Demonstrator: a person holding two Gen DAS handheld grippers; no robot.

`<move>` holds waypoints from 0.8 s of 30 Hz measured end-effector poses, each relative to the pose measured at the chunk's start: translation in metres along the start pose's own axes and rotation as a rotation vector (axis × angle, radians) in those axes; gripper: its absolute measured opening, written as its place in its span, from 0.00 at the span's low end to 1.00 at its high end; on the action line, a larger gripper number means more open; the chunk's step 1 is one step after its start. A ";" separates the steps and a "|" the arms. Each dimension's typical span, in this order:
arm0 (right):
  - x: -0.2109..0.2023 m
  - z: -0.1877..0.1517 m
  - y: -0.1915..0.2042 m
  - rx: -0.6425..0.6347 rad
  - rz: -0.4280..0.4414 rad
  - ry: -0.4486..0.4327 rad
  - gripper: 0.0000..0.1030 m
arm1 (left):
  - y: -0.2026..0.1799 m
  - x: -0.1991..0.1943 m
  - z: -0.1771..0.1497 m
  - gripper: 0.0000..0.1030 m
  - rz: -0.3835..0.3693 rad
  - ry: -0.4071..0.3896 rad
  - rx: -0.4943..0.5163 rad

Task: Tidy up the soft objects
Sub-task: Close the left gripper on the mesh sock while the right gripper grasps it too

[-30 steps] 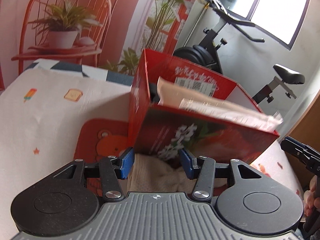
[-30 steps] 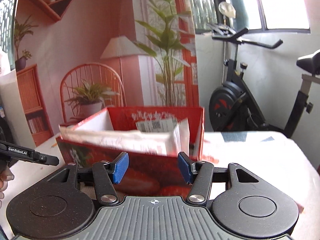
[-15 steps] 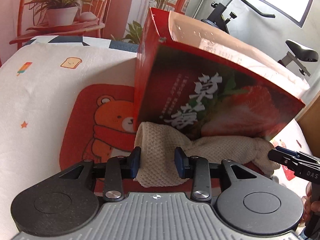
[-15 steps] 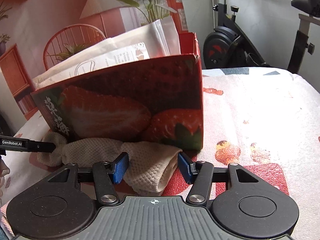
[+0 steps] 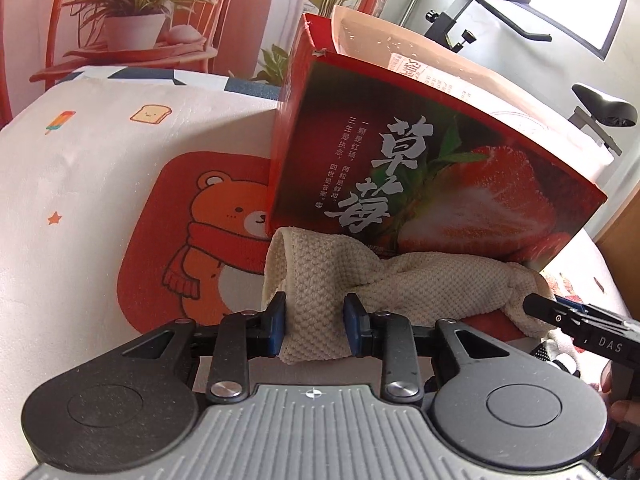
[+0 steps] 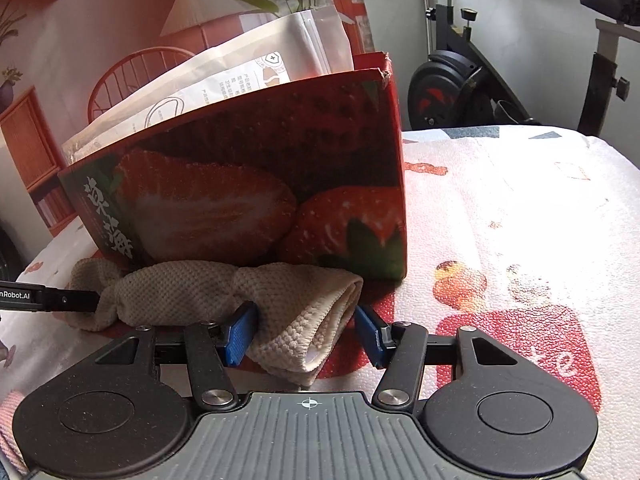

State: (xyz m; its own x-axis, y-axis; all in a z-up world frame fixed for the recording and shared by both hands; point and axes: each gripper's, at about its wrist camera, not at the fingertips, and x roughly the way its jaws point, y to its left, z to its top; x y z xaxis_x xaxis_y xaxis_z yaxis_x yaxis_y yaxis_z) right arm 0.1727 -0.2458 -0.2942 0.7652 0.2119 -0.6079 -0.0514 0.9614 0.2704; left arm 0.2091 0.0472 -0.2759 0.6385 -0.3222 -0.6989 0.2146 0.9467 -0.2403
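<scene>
Cream waffle-knit cloth (image 5: 400,284), twisted into a long roll, lying on the printed tablecloth (image 5: 80,184) just in front of, and touching the base of, a red cardboard box printed with strawberries and white characters (image 5: 420,168). White paper pouches (image 6: 224,76) standing in the box and rising above its rim.

Left gripper (image 5: 314,322) at one end of the roll, blue-padded jaws closing, both pads pressed into the knit and pinching that end narrow. Orange bear print on the tablecloth (image 5: 224,220) just beside and under that end.

Right gripper (image 6: 306,330) at the opposite end, jaws about half spread, the folded end of the cloth between them; left pad touching the knit, right pad standing just clear of it, so no grip there. Black tip of the right gripper visible in the left wrist view at the far end of the roll; likewise the left gripper's tip in the right wrist view.

Red strawberry prints on the tablecloth (image 6: 520,320) to the right of the box. Black exercise bike (image 6: 460,80) behind the table, by a white wall. Fingers of a hand (image 5: 618,396) at the right edge of the left wrist view.
</scene>
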 end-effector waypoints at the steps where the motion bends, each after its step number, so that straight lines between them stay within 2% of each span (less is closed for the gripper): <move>1: 0.000 0.001 0.000 -0.001 0.000 -0.001 0.50 | -0.001 0.000 -0.001 0.31 0.002 -0.005 0.005; 5: -0.001 0.002 0.001 -0.013 0.007 -0.005 0.50 | -0.002 -0.002 -0.006 0.31 0.003 -0.023 0.007; 8: -0.001 0.001 0.000 -0.019 0.022 -0.006 0.46 | -0.003 -0.003 -0.008 0.31 0.009 -0.036 0.019; 11: -0.001 0.001 0.000 -0.027 0.051 -0.004 0.32 | -0.005 -0.004 -0.009 0.32 0.014 -0.040 0.031; 13: -0.001 0.000 0.003 -0.044 0.061 -0.001 0.28 | -0.005 -0.004 -0.009 0.32 0.013 -0.040 0.030; 21: -0.002 0.000 0.004 -0.050 0.078 -0.005 0.21 | -0.007 -0.005 -0.010 0.31 0.022 -0.047 0.033; 23: -0.003 0.000 0.005 -0.059 0.082 -0.006 0.18 | -0.007 -0.006 -0.009 0.28 0.025 -0.040 0.028; 24: -0.003 0.001 0.005 -0.061 0.085 -0.006 0.16 | -0.007 -0.007 -0.009 0.21 0.021 -0.034 0.026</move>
State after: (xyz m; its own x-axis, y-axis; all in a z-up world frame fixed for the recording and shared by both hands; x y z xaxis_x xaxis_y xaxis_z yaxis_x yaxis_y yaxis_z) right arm 0.1702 -0.2417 -0.2903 0.7600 0.2924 -0.5805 -0.1553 0.9489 0.2746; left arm 0.1970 0.0429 -0.2752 0.6674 -0.3024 -0.6806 0.2197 0.9531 -0.2081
